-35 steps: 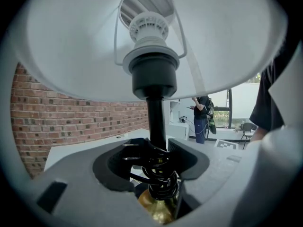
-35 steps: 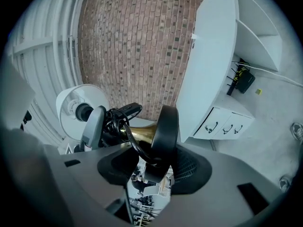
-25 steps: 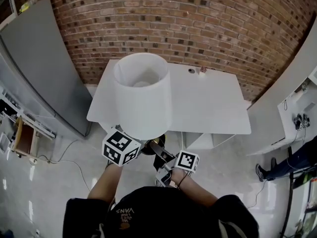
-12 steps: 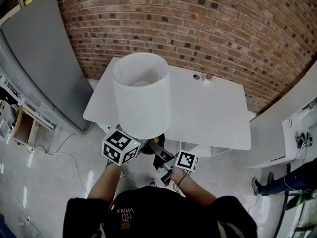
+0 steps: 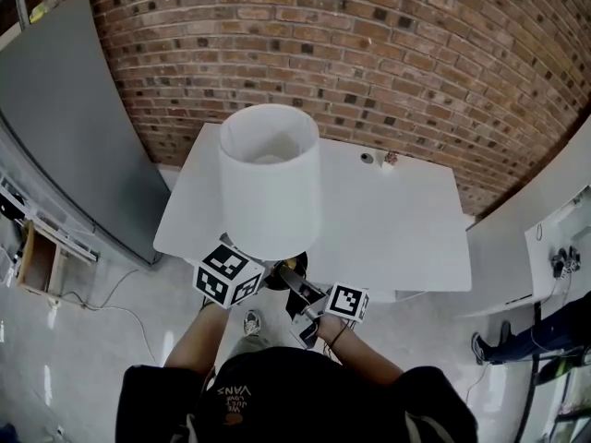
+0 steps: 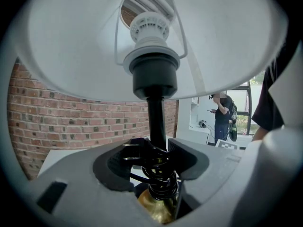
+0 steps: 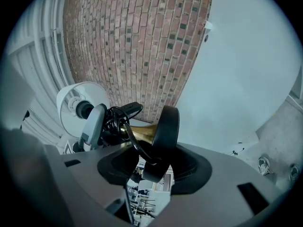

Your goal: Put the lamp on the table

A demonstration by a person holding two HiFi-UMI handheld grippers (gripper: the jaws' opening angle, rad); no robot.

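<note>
One lamp (image 5: 270, 178), one white table (image 5: 397, 224), one left gripper (image 6: 158, 162) and one right gripper (image 7: 151, 145) (two in all), two small items (image 5: 367, 158) (image 5: 390, 160) well beyond both, and one person (image 6: 222, 115) past the left gripper.

The table (image 5: 406, 238) is mostly bare: its middle and whole right half lie open, with free room to come in over the near edge. At the far edge, close to the brick wall (image 5: 388, 53), sit two small items just beside each other, a dark round one (image 5: 367, 158) and a pale one (image 5: 389, 161); the wall closes off that side. The wide shade of the lamp (image 5: 270, 183) hangs over the table's left part and hides what lies beneath. A grey panel (image 5: 65, 127) stands off to the left across bare floor (image 5: 120, 284); a white counter (image 5: 554, 192) stands apart on the right.
</note>
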